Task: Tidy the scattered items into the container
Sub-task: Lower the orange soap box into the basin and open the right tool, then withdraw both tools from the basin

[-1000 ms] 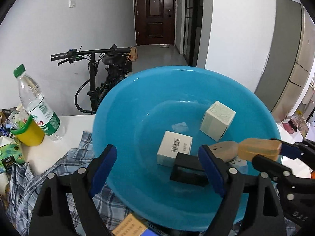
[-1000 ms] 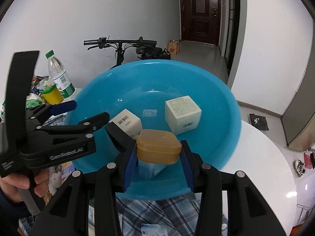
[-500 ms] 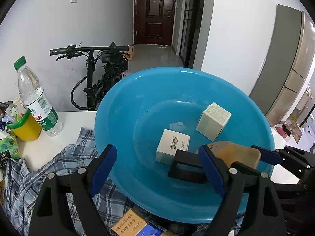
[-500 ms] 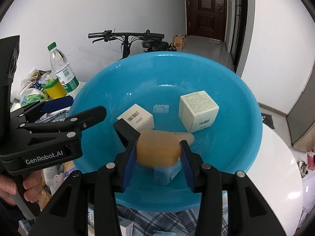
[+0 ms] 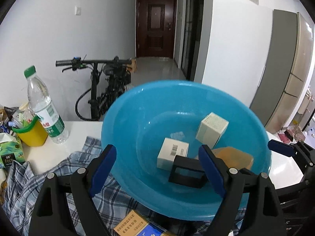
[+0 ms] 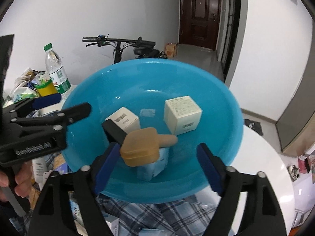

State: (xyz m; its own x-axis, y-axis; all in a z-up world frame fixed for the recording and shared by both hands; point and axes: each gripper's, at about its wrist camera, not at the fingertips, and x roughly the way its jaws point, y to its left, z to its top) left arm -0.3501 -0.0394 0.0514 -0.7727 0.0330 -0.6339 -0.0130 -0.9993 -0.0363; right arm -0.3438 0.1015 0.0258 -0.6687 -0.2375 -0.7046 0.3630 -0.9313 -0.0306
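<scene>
Two grippers: right gripper (image 6: 157,169) has its fingers spread wide and grasps nothing; left gripper (image 5: 157,169) is likewise spread and empty.
Task thing: tan lidded case (image 6: 140,148), a flat rounded box with a stub handle.
Location: lower centre of the right wrist view, inside the blue basin (image 6: 226,102), propped on a pale blue carton (image 6: 154,166); not touching either blue pad.
Neighbours: barcode box (image 6: 126,120) and cube box (image 6: 183,115) further up the frame, black block (image 6: 115,132) at its left.
Long axis: runs lower left to upper right in the frame.
Pointing: stub end aims toward the cube box.
Step in hand (judged): release done; withdrawal.
Doing it well: back the right gripper straight toward the frame bottom, fingers kept spread, so neither pad nudges the perched case off the carton.
Remaining: small boxes on the plaid cloth (image 6: 157,214) at frame bottom.
</scene>
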